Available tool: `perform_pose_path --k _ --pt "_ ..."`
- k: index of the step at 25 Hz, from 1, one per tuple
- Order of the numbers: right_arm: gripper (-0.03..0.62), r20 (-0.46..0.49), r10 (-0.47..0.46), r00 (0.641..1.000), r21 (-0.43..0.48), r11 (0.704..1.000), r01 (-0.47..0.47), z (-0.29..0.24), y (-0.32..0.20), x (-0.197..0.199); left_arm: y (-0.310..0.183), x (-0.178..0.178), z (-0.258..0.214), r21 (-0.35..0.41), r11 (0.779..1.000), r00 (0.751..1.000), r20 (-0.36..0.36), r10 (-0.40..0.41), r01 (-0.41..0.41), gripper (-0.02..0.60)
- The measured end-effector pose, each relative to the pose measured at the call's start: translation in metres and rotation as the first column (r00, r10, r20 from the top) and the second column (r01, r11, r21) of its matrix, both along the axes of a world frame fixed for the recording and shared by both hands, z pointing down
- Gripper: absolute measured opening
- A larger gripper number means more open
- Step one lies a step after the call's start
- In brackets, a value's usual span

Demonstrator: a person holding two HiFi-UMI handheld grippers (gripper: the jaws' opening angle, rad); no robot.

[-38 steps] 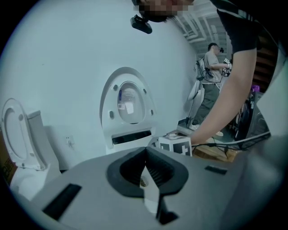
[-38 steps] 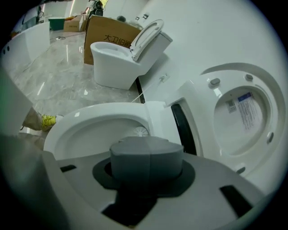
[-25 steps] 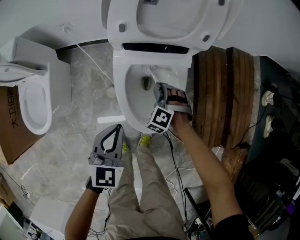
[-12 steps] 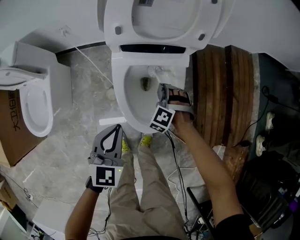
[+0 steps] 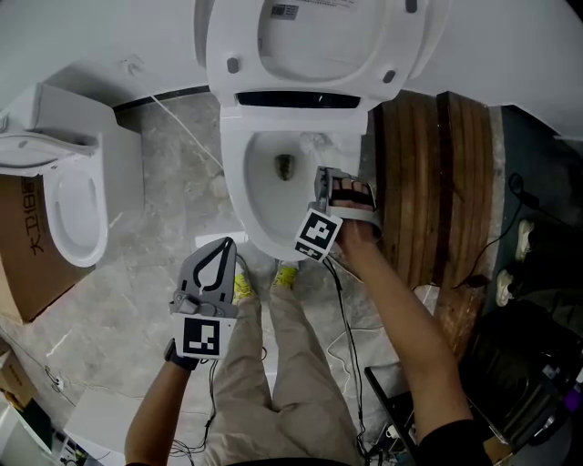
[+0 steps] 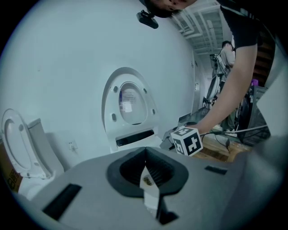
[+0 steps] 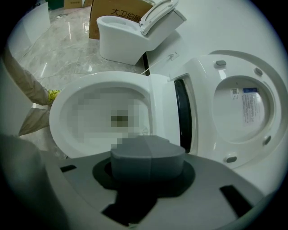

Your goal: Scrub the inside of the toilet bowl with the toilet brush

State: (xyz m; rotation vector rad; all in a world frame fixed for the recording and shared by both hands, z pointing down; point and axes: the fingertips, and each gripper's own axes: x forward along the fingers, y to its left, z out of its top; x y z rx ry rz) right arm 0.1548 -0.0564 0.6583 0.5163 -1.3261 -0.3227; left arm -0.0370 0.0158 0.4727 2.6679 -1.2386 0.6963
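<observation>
Left gripper (image 5: 226,244) and right gripper (image 5: 321,177) showed jaws together, empty; scrubbing the toilet bowl (image 5: 235,173) seemingly had yet to begin.

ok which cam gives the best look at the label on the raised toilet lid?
Right gripper view: the label sits large and unobstructed on the raised lid, though its print isn't legible. Head view has the label small at the frame's top edge; left gripper view shows it small and far off.

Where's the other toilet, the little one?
The second toilet stands at the head view's far left, beside a cardboard box, left of the open toilet.
</observation>
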Motion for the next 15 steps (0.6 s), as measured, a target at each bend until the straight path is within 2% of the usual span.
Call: perform_pose_path --k 15 --pt "0.15 -0.099 0.022 0.995 -0.065 0.998 -0.028 -0.013 0.021 0.018 0.014 -0.007 -0.012 -0.03 0.998 0.997 -0.036 -0.063 0.062 0.011"
